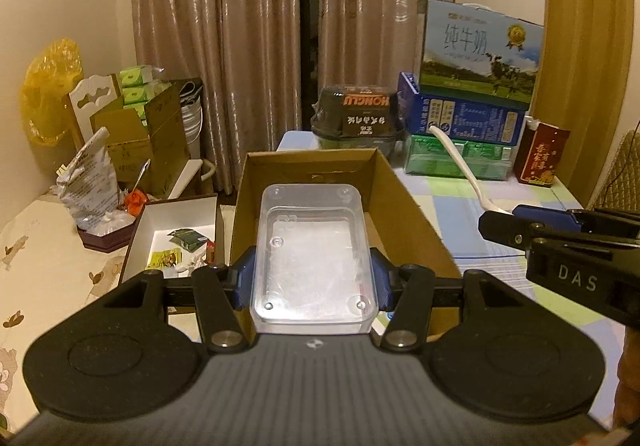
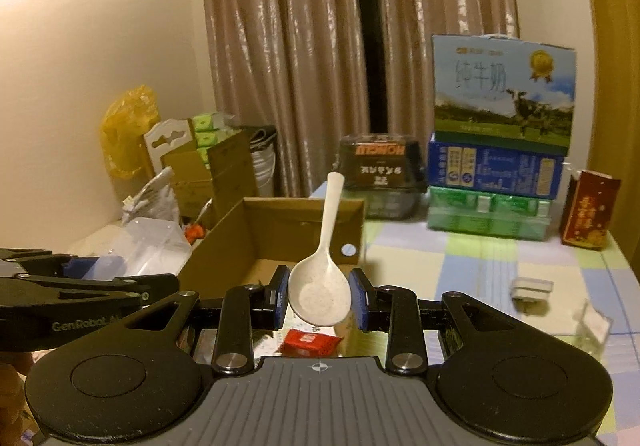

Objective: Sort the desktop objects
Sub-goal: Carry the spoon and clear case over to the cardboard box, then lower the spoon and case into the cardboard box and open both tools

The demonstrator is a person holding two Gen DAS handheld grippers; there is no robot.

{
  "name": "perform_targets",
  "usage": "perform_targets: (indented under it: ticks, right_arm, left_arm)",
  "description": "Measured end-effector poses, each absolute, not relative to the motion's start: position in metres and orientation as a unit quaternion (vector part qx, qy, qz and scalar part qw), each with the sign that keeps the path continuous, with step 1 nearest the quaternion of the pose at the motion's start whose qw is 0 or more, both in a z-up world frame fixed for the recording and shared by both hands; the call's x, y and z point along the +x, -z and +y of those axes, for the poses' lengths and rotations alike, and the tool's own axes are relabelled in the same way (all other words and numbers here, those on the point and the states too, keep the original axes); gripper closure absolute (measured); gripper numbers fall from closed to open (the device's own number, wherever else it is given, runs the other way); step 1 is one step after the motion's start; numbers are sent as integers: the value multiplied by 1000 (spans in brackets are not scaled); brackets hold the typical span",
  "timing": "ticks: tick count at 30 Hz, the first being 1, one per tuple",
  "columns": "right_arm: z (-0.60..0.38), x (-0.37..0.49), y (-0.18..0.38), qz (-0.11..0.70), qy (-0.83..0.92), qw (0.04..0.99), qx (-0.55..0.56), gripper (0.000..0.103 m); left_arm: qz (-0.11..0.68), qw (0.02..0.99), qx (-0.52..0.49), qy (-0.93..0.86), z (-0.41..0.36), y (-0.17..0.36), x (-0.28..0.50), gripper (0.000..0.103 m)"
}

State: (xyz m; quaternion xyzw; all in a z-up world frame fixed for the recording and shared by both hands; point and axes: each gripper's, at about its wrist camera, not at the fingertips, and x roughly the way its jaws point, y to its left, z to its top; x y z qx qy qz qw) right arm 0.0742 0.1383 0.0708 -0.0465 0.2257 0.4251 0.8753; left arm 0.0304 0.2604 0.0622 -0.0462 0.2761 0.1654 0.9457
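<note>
Two handheld grippers are working over a cluttered table covered with a pastel checked cloth (image 2: 472,266). The left gripper (image 1: 314,278) is clamping a clear plastic container (image 1: 314,250) by its long sides between blue pads, holding it above an open brown cardboard box (image 1: 400,198) that is sitting in the middle of the table. To the left of the cardboard box, a shallow white-lined box (image 1: 168,222) is holding a few small packets.

The right gripper (image 2: 320,296) is gripping the bowl of a white plastic spoon (image 2: 322,286), its fingers closed against the bowl's two edges. The spoon's handle is pointing up and away, towards the far side of the cardboard box. Below the spoon, near the camera, a small red packet (image 2: 310,342) is lying on the table.

At the far right, a stack of milk cartons (image 2: 500,134) is standing with a dark red carton (image 2: 588,214) just beside it. A dark container with a label (image 2: 380,170) is sitting at the far edge, in front of brown curtains (image 2: 288,58). On the right, a small white object (image 2: 532,288) and a clear item (image 2: 592,326) are lying blurred on the cloth.
</note>
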Motion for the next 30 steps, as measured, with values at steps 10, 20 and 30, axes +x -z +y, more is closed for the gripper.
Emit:
perform_targets:
  ticks: [10, 20, 30]
  right_arm:
    - [155, 90, -59, 239, -428, 870, -47, 74]
    - [168, 109, -49, 248, -421, 871, -46, 74]
    - [178, 107, -36, 263, -435, 860, -50, 74]
  left_arm:
    - [290, 943, -47, -156, 270, -47, 53, 52]
    - [291, 943, -36, -158, 286, -39, 75, 30]
    - [287, 941, -48, -175, 300, -34, 62, 30]
